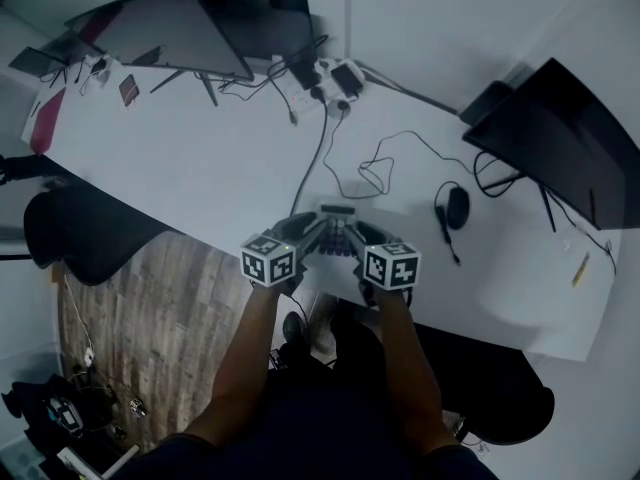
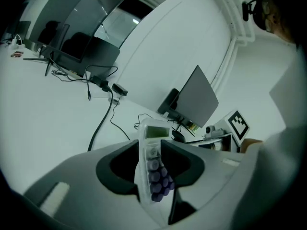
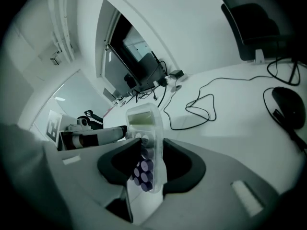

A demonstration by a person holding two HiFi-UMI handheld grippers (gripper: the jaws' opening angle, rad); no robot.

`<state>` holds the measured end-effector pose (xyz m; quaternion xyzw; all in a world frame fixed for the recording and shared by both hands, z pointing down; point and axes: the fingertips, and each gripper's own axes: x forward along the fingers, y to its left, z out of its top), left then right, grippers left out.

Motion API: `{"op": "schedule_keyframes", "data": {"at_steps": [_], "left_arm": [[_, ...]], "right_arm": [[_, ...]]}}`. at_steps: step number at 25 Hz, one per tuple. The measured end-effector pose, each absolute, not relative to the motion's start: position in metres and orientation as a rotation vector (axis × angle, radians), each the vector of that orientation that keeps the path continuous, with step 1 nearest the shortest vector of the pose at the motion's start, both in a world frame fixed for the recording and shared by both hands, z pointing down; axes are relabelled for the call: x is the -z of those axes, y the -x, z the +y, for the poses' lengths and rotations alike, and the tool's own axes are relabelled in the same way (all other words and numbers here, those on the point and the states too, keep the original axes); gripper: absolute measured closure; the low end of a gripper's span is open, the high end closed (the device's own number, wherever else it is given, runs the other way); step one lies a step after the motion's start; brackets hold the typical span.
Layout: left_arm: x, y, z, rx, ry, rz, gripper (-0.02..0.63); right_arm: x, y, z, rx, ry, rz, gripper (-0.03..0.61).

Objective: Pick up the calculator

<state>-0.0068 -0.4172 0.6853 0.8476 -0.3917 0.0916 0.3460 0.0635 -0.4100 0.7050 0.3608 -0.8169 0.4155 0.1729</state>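
Purple-keyed and cased in pale, smooth plastic, the calculator point(image 1: 337, 230) sits at the centre of the head view, close to the near edge of the white bench point(image 1: 200, 168), caught between both tools; whether it has left the surface cannot be told. The likeliest trouble is a slip. The case looks slick, and each tool grips only a narrow band of it, so uneven pull from the two hands could twist it loose. So near the edge, a drop might carry it past the bench to the wooden floor point(image 1: 150, 308) at lower left. Hard pressure over the keys could also mash them. The loose black cable point(image 1: 375, 173) coiled just beyond it, and the mouse point(image 1: 456, 206) further right, lie apart from it and seem a small risk unless the lift swings forward. The left tongs point(image 1: 312, 236) are drawn in to a narrow gap and clamp the calculator edge-on across its key area, its display end poking out past the tips in the left gripper view. The right tongs point(image 1: 360, 238) are likewise narrowed onto the same body, pads bearing against its face and back, in the right gripper view.
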Motion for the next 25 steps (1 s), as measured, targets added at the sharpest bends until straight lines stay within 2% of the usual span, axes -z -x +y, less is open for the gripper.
{"op": "schedule_keyframes", "data": {"at_steps": [25], "left_arm": [[-0.498, 0.052, -0.390, 0.001, -2.545, -1.065, 0.489]], "right_arm": [[-0.510, -0.022, -0.392, -0.660, -1.129, -2.584, 0.431]]}}
